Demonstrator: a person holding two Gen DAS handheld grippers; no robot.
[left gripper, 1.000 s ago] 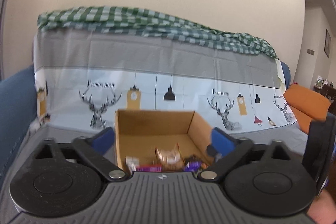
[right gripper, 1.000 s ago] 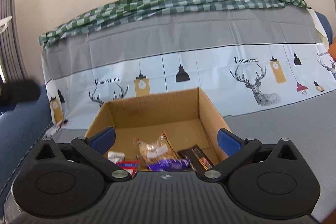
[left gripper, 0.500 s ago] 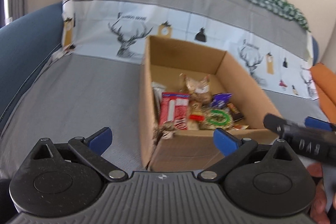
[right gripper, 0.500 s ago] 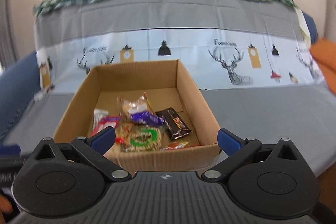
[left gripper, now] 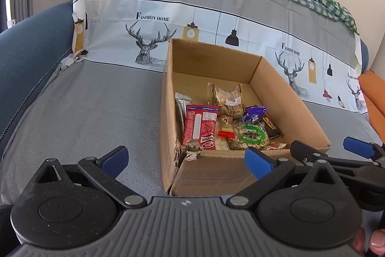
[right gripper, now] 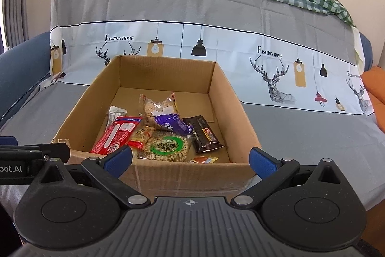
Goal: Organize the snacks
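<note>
Both grippers' jaws apart, empty; corrugated cardboard box [right gripper: 240,117] with torn corner holds crinkly foil snack packets [right gripper: 168,148]

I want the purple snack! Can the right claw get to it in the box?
Probably yes. The right claw is open, and the purple snack lies on top of the pile in the open-topped box, with nothing covering it.

Left wrist view low over sofa seat, facing cardboard box [left gripper: 216,168] from near-left corner, close; right wrist view faces same box [right gripper: 187,175] square-on from front, close; both share box contents, deer-print sofa cover [left gripper: 108,112], each other's hand-held gripper at frame edge.
</note>
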